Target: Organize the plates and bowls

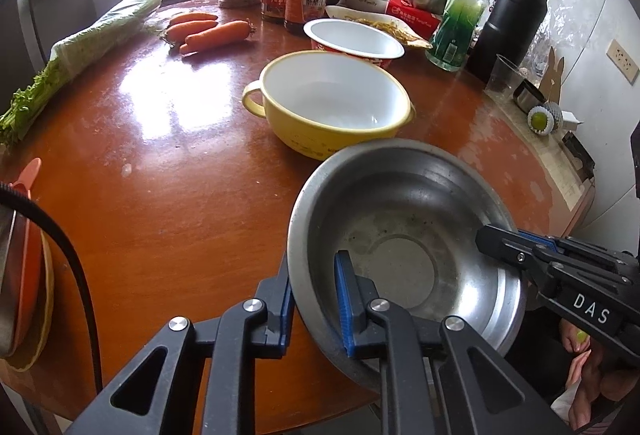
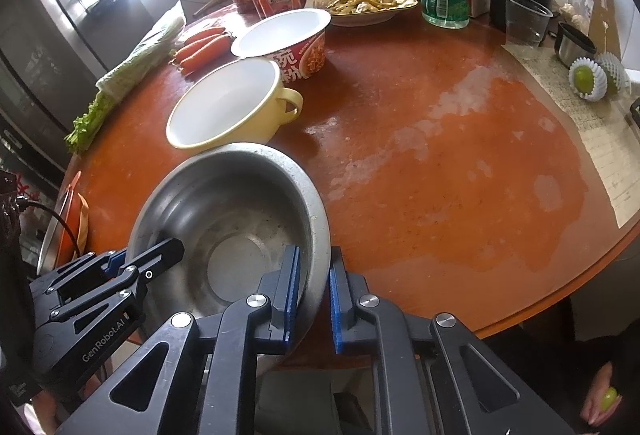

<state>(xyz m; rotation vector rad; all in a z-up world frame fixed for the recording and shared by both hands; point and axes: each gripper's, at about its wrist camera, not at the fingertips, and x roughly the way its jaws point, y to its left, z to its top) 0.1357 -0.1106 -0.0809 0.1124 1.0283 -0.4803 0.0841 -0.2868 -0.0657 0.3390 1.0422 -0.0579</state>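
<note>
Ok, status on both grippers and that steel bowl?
Left gripper and right gripper shut on steel bowl rim, opposite sides. Yellow bowl just beyond it.

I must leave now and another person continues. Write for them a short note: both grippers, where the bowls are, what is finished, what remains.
Left gripper: shut on the near-left rim of the steel bowl.
Right gripper: shut on the same bowl's right rim.
The steel bowl sits at the near edge of the table. Behind it stand the yellow handled bowl, then the instant-noodle bowl; both look empty.
Some dishes stand on edge at the table's left edge.
Done: steel bowl gripped on two sides.
Left: lift it and place it; the other two bowls are untouched.
</note>
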